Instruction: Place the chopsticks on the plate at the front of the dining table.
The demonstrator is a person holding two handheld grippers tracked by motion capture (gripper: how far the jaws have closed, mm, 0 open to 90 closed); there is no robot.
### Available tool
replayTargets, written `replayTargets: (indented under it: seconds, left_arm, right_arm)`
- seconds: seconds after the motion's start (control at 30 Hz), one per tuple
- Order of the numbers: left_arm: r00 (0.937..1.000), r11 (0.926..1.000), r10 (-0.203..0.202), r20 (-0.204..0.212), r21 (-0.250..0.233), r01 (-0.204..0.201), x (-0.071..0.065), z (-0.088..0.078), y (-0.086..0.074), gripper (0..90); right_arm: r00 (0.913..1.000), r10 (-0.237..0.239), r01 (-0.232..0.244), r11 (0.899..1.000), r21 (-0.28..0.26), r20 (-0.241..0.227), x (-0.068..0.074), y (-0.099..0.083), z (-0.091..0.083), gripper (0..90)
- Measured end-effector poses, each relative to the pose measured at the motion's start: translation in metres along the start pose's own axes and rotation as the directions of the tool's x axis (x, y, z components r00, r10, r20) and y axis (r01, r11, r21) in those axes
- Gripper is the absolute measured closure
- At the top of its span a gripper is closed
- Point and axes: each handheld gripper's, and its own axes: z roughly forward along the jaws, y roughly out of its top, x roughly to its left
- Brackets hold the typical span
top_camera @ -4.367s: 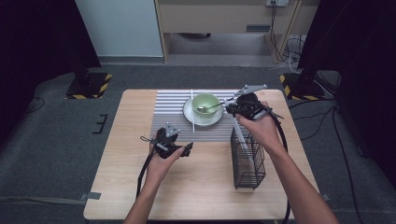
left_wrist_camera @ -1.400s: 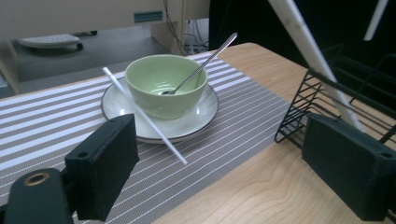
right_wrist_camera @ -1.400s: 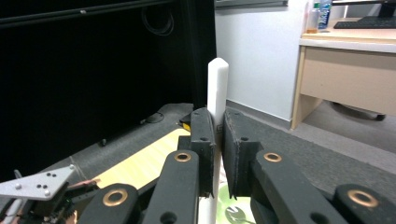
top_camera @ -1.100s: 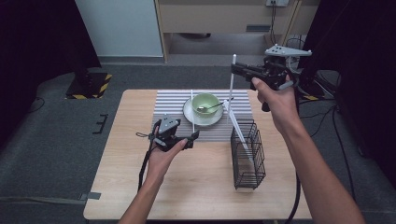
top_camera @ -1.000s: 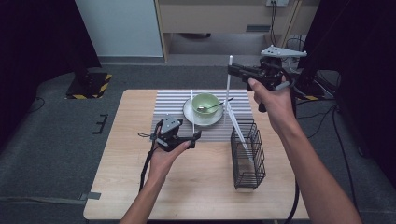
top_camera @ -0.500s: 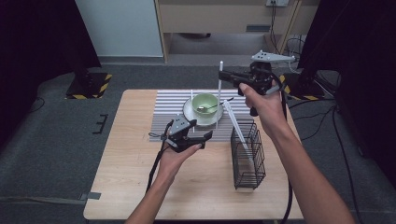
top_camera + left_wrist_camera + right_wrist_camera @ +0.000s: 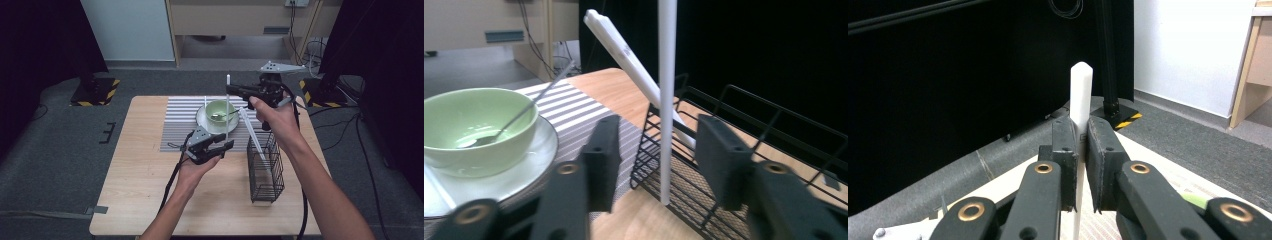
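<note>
My right gripper (image 7: 235, 91) clamps 1 chopstick (image 7: 227, 107) upright; my left gripper (image 7: 659, 150), just closing, brackets its tip untouched: handover pending.

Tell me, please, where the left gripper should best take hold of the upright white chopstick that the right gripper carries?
Grip the white chopstick low on its bare shaft. It hangs upright between the left gripper's jaws, so close level across it.

Two white chopsticks (image 7: 227, 107), one green bowl (image 7: 220, 110), one saucer (image 7: 203, 120), one spoon (image 7: 224, 115), one wire basket (image 7: 265, 167), one striped mat (image 7: 177, 122)
</note>
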Motion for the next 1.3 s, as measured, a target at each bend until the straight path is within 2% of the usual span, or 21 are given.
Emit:
replayTargets:
  seconds: [0.07,0.23,0.5,0.77,0.93,1.13,1.23,1.27,1.3]
  left_arm:
    - [1.0,0.9999,0.008,-0.005,0.008,-0.008,-0.002,-0.001,0.0,65.7]
    - [0.9998,0.9998,-0.016,0.011,0.013,0.016,0.0,-0.001,-0.002,71.3]
    - [0.9996,0.9993,-0.008,0.025,0.036,0.007,-0.003,0.001,-0.004,80.6]
    - [0.9998,0.9991,-0.015,0.01,0.04,0.015,-0.003,0.0,-0.006,85.0]
    - [0.9988,0.9984,-0.048,-0.011,0.031,0.048,0.001,-0.002,-0.009,86.2]
    - [0.9976,0.9979,-0.056,-0.04,0.031,0.058,0.005,-0.003,-0.009,86.4]
    - [0.9964,0.9975,-0.063,-0.057,0.03,0.065,0.009,-0.004,-0.008,86.4]
    - [0.9957,0.9973,-0.066,-0.065,0.029,0.068,0.01,-0.005,-0.008,86.4]
    - [0.9955,0.9972,-0.067,-0.068,0.029,0.069,0.01,-0.005,-0.007,86.4]
  right_arm:
    - [0.9999,-0.009,0.009,1.0,0.014,0.006,0.0,0.0,0.0,83.5]
    - [1.0,0.01,-0.01,1.0,0.013,0.001,-0.003,-0.001,-0.001,83.5]
    - [0.9999,0.011,-0.01,1.0,0.023,-0.012,-0.002,-0.001,0.002,83.5]
    - [0.9998,0.014,-0.014,0.999,0.031,-0.012,-0.002,-0.002,0.004,83.5]
    - [0.9998,0.012,-0.012,0.999,0.031,-0.015,-0.003,-0.003,0.006,82.9]
    - [1.0,-0.004,0.004,0.999,0.044,0.002,-0.004,-0.005,0.005,65.4]
    - [0.9995,-0.011,0.01,0.999,0.035,0.03,-0.008,-0.008,-0.001,56.9]
    - [0.9973,-0.028,0.025,0.999,0.04,0.068,-0.012,-0.011,-0.007,52.5]
    - [0.9973,-0.028,0.025,0.999,0.04,0.068,-0.012,-0.011,-0.007,52.5]
